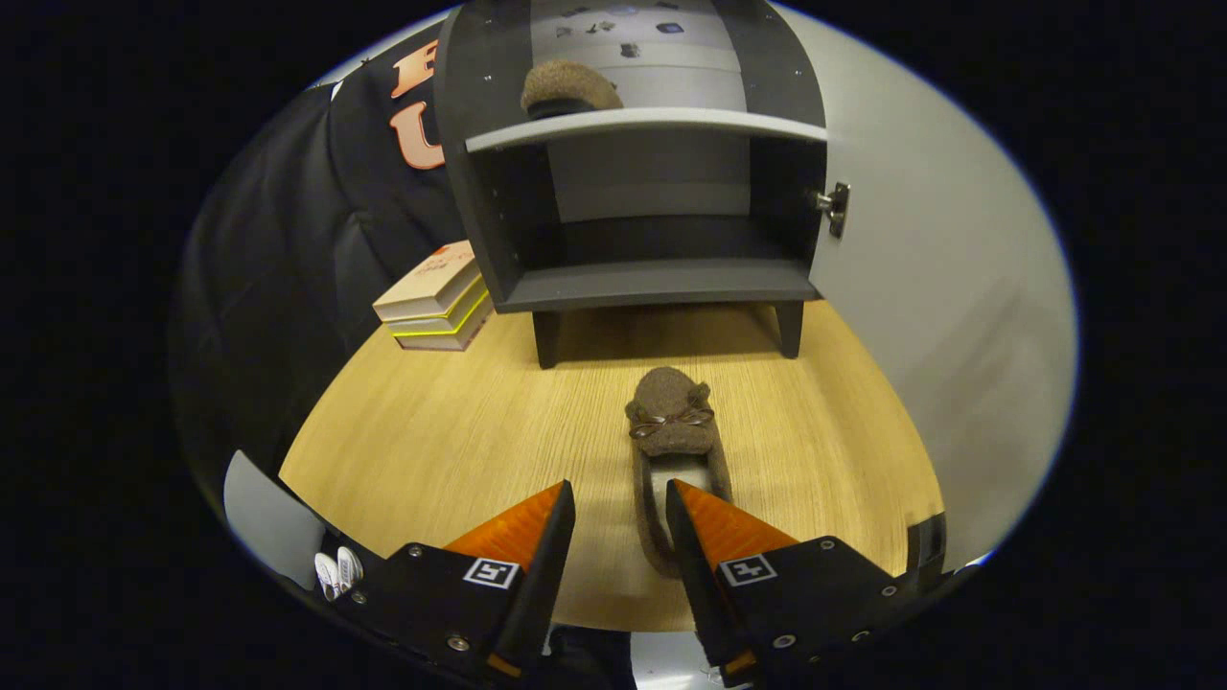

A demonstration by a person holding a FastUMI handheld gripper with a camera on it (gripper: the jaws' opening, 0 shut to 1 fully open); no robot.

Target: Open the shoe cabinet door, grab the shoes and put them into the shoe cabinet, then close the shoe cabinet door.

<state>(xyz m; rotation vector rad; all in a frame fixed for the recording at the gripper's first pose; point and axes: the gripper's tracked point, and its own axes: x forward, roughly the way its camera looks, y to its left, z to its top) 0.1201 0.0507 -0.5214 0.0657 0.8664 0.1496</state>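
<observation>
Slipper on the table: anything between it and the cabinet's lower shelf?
No. In the gripper view only bare table lies between the slipper and the cabinet. The gripper is open over the slipper's heel.

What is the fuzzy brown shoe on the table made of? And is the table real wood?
The brown slipper with a small bow, lying just ahead of the open gripper, looks like felt or wool: its surface is matte and fuzzy. The light yellow table shows fine straight grain lines and a smooth, faintly shiny finish, so it is wood or a wood-look laminate; I cannot tell which.
</observation>
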